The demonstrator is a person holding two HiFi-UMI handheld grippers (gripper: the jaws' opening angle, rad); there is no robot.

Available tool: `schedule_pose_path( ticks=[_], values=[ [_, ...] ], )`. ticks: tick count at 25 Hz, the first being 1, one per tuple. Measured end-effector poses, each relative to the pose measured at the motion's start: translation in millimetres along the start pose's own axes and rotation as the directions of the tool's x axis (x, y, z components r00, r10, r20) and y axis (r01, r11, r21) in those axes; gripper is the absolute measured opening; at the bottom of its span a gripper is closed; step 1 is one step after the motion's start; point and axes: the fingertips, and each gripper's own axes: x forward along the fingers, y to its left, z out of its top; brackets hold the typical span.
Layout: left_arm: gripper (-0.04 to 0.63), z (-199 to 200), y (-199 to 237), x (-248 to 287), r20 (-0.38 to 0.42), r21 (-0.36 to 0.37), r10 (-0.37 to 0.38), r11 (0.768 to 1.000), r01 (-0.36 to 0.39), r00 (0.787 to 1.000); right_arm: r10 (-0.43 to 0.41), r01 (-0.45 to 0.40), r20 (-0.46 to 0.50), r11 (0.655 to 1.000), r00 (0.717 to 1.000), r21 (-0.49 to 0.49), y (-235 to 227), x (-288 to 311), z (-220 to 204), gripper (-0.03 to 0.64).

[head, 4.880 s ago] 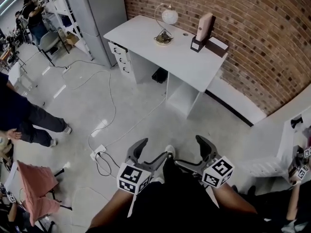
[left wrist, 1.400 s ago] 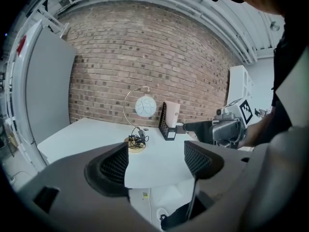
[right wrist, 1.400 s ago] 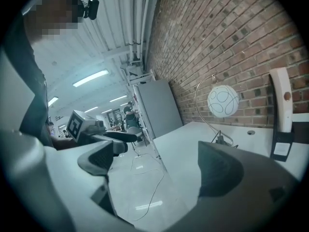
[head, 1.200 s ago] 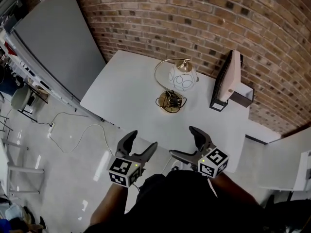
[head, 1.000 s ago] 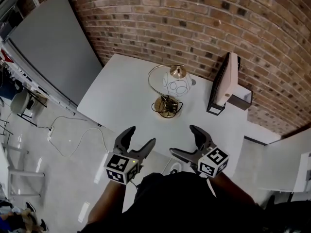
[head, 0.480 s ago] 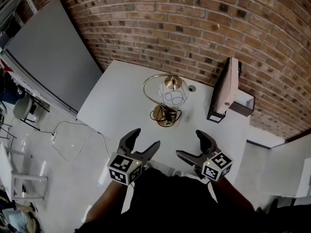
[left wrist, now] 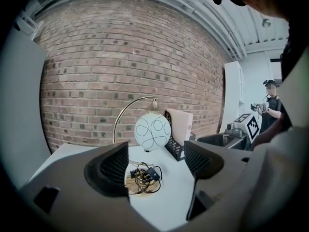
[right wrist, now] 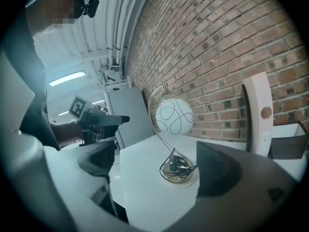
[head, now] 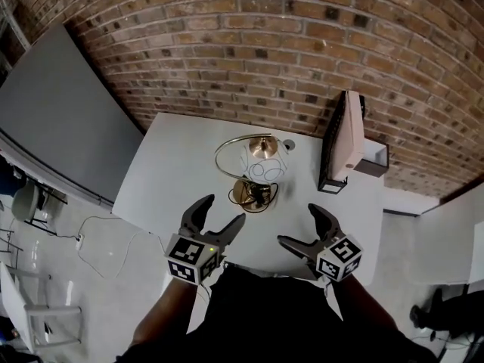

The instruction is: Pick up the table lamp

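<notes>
Table lamp (head: 254, 176), standing mid-bench (head: 178, 172) near the brick wall (head: 302, 51), is judged light and top-heavy with a fragile globe (left wrist: 152, 132), so the stiff metal arch (left wrist: 117, 116) is favoured for gripping; left gripper (head: 221, 212) and right gripper (head: 300, 225) are held short of it, jaws apart, nothing between them.

Desk (head: 174, 165) used to be way across the floor (head: 68, 278), now it's right up close. Left claw (head: 223, 210) and right claw (head: 297, 224) have ended up over its near edge, table lamp (head: 255, 174) just ahead.
</notes>
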Motion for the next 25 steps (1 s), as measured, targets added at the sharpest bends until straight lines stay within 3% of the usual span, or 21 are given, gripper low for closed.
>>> schedule_pose_path(
  ticks=[11,17,25],
  values=[
    [0.359,11,71,19,0.011,0.043,-0.05,0.998,0.05,0.999,-0.144,0.144,-0.007,0.989,0.99,0.031,-15,47,-4,0.49],
    [0.359,16,85,37,-0.001,0.111,-0.092,0.99,0.091,0.996,-0.236,0.237,-0.024,0.971,0.971,0.036,-28,59,-12,0.465],
    [0.357,26,99,60,-0.014,0.133,-0.142,0.981,0.142,0.99,-0.333,0.334,-0.026,0.943,0.942,0.012,-51,77,-21,0.419]
  ],
)
